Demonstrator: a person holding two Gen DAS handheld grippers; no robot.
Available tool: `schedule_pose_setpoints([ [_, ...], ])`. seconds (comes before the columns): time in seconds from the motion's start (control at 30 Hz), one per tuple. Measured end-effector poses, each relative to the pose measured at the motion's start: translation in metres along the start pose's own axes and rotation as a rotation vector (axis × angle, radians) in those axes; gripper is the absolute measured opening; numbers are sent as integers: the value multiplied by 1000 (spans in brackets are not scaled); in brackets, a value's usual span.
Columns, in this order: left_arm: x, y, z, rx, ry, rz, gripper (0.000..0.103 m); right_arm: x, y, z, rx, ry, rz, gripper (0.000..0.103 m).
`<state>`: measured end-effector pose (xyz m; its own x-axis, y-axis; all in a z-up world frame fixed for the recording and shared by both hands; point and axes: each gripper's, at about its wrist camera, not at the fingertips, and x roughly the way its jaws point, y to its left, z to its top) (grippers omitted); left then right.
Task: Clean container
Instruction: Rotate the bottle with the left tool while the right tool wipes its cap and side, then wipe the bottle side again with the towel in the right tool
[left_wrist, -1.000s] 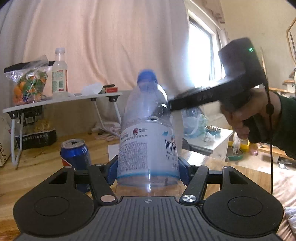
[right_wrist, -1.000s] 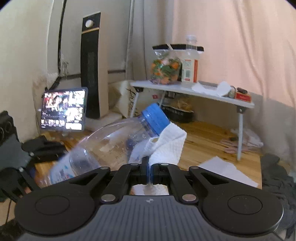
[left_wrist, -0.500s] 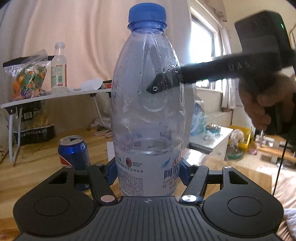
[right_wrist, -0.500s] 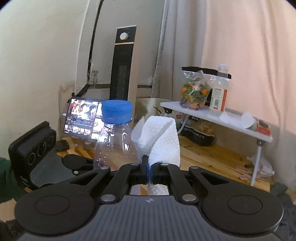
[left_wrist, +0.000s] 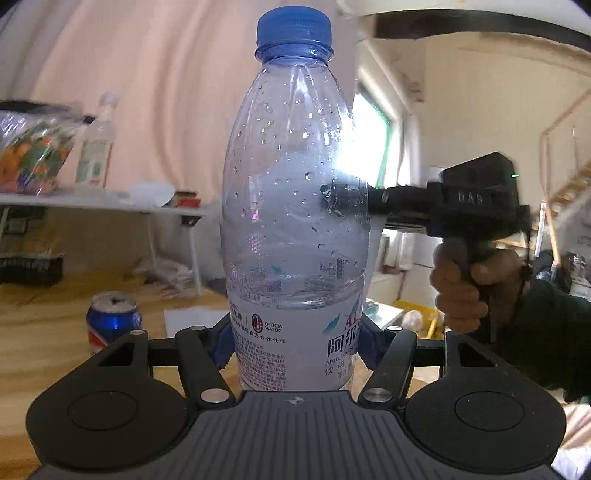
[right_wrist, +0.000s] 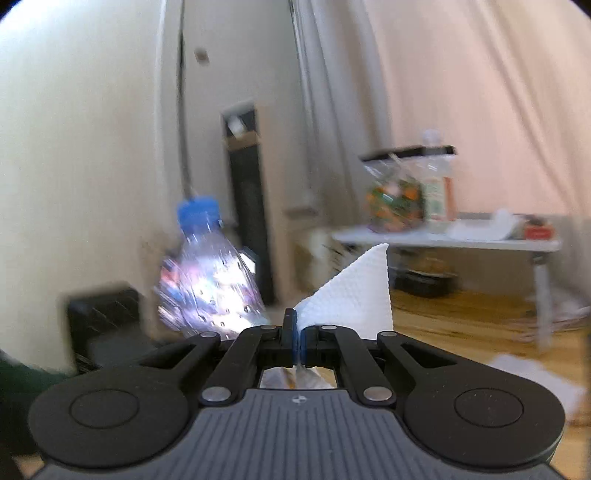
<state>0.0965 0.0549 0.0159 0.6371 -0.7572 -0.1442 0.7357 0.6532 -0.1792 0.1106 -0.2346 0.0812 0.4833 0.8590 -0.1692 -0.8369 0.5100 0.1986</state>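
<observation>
From the left wrist, my left hand-held gripper (left_wrist: 297, 350) is clamped on the labelled lower part of the bottle (left_wrist: 295, 206), holding it upright and capped above the desk (left_wrist: 44, 325) so its droplet-covered wall faces the other tool. The right hand-held gripper (left_wrist: 373, 201) reaches in from the right, its tip at the bottle's far side; a can (left_wrist: 112, 325) stands lower left. From the right wrist, though blurred, the right fingers are pressed together on a paper towel (right_wrist: 354, 299), its free fold standing up just right of the bottle (right_wrist: 210, 280), ready, I judge, for wiping.
</observation>
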Motion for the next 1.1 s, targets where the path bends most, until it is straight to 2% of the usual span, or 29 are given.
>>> schedule_pose_setpoints([
  [0.03,1,1,1,9,10,8,65,-3,-4,0,37,-24,49,5],
  [0.13,3,4,3,-5,13,-14,65,0,-15,0,112,-12,172,5],
  [0.23,5,-1,5,21,15,-35,65,2,-21,-4,137,5,219,5],
  [0.57,10,-9,13,28,13,-42,65,-3,-39,-22,195,54,233,5],
  [0.93,15,-7,18,34,50,-25,65,-9,-46,-56,199,161,143,5],
  [1.1,25,-9,9,42,106,-25,65,-17,-47,-57,221,125,168,5],
])
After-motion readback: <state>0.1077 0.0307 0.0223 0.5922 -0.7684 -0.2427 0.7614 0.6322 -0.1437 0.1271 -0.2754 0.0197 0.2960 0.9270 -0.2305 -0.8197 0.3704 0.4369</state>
